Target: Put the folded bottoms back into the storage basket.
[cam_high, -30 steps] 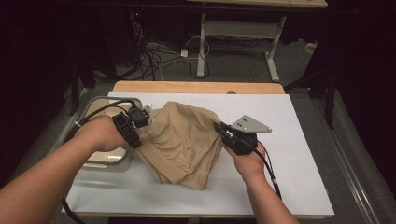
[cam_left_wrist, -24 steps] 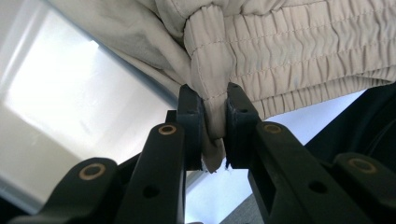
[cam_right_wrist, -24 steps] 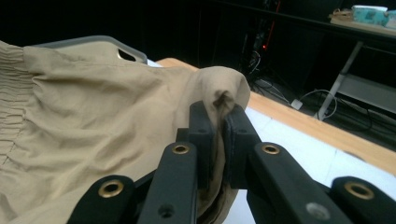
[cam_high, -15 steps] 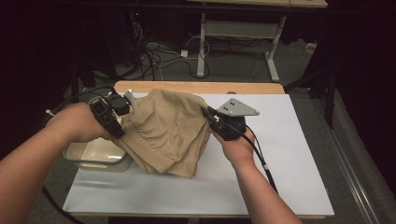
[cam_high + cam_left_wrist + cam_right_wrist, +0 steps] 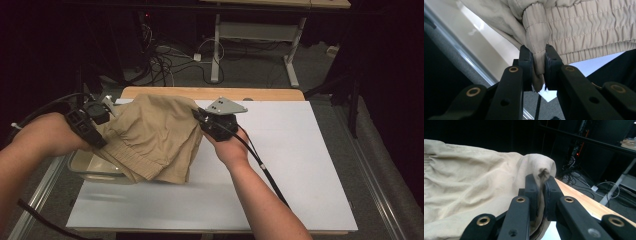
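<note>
A pair of tan shorts (image 5: 150, 140) with a gathered elastic waistband hangs between my two grippers above the white table top (image 5: 280, 165). My left gripper (image 5: 102, 112) is shut on the waistband (image 5: 537, 50) at the left side; in the left gripper view the cloth is pinched between the two black pads (image 5: 525, 65). At the shorts' right edge my right gripper (image 5: 200, 117) is shut on a fold of the fabric (image 5: 541, 173). The lower part of the shorts drapes down onto the table and over the tray.
A shallow clear tray (image 5: 92, 167) sits at the table's left edge, partly under the shorts. A wooden strip (image 5: 215, 93) runs along the far edge. Beyond the table lie floor cables (image 5: 165, 60) and a desk's white legs (image 5: 290, 65).
Both grippers have lifted the shorts and carried them away from me and to the left. The cloth now hangs higher and more spread between them.
</note>
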Demonstrator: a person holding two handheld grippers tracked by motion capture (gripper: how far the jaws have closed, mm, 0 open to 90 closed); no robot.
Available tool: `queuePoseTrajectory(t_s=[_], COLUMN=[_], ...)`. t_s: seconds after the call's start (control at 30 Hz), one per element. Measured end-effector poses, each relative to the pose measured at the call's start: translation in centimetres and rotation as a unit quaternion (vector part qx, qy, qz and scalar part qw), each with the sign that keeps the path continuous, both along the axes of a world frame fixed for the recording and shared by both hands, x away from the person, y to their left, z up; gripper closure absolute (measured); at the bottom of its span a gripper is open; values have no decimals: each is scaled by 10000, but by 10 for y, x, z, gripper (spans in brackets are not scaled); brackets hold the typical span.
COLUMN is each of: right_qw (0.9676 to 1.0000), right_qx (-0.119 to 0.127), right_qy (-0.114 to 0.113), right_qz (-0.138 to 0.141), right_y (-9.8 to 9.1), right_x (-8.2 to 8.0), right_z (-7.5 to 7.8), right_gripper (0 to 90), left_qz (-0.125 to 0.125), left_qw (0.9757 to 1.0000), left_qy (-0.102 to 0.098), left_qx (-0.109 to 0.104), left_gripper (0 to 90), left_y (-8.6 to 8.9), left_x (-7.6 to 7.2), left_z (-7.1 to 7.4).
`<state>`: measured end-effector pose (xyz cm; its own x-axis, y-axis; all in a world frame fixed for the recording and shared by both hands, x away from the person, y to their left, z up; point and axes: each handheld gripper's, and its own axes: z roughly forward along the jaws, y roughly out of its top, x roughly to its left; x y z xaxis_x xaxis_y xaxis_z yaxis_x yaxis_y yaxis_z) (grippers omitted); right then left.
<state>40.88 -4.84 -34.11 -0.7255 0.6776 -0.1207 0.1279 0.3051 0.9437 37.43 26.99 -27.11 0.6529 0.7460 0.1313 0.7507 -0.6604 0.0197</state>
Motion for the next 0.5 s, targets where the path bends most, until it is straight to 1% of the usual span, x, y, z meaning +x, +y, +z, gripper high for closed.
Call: queuePoseTrajectory(t_s=[0.1,0.13,0.17,0.27,0.3,0.33,0.5], right_qw=[10000,10000,10000,9999,9999,9999,9996], right_qx=[-5,8,8,4,-23,-23,-53], right_qy=[-7,-3,-3,33,69,69,109], right_qz=[43,90,90,129,147,147,236], right_y=[10,17,17,28,35,35,50], right_x=[5,9,9,17,22,22,33], right_z=[-1,-2,-2,-5,-7,-7,-13], right_gripper=[851,851,851,850,850,850,851], left_qz=[123,207,207,313,382,382,528], left_qw=[9999,9998,9998,9995,9992,9992,9986], left_qy=[-35,-46,-46,-62,-72,-72,-47], left_qx=[-13,-21,-21,-27,-48,-48,-59], left_gripper=[779,779,779,779,779,779,779], left_y=[11,18,18,27,33,33,46], left_x=[0,0,0,0,0,0,-1], left_z=[-1,-3,-3,-8,-10,-10,-19])
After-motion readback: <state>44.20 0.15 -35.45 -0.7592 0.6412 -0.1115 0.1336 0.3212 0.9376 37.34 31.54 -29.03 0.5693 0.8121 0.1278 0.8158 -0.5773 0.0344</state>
